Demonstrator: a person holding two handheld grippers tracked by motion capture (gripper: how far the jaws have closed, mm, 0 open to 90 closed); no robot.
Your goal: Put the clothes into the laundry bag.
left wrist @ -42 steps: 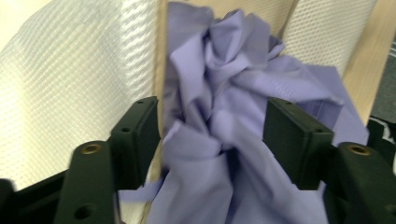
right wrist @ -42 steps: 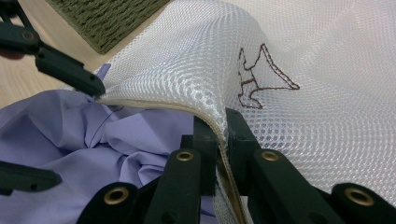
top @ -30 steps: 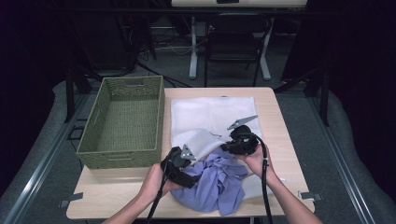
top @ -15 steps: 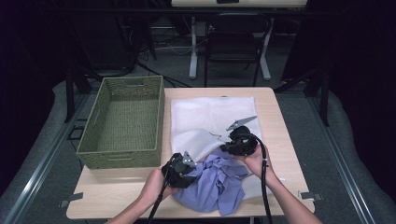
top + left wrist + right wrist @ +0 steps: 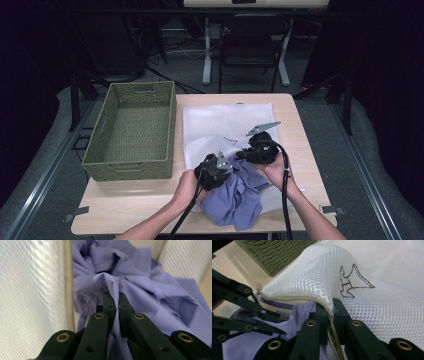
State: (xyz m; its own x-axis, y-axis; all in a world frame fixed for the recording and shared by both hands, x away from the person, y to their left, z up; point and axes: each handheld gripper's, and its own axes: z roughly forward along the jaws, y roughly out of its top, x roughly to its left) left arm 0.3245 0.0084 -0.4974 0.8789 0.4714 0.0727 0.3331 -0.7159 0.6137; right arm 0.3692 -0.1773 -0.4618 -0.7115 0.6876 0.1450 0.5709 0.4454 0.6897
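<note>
Since a second ago the left gripper (image 5: pixel 216 172) has slid toward the person, away from the right gripper (image 5: pixel 250 150); the right one has barely shifted.

High view: purple shirt (image 5: pixel 239 195) bunched at the near edge of the white mesh bag (image 5: pixel 225 122), half spilling onto the table (image 5: pixel 130 205). Green basket (image 5: pixel 132 127) sits to the left, apart.

Left gripper view: jaws pinched tight on a fold of shirt (image 5: pixel 140 277), mesh walls on both sides. So the cloth already lies partly inside the bag, which the overhead hides.

Right gripper view: jaws clamped on the bag's zipper edge (image 5: pixel 294 298), lifting the mouth into an arch; a small brown stitched mark (image 5: pixel 352 282) shows on the mesh.

Judgement: stuffing step. Keep the mouth held high and taut, feed the shirt in deep before letting go.
</note>
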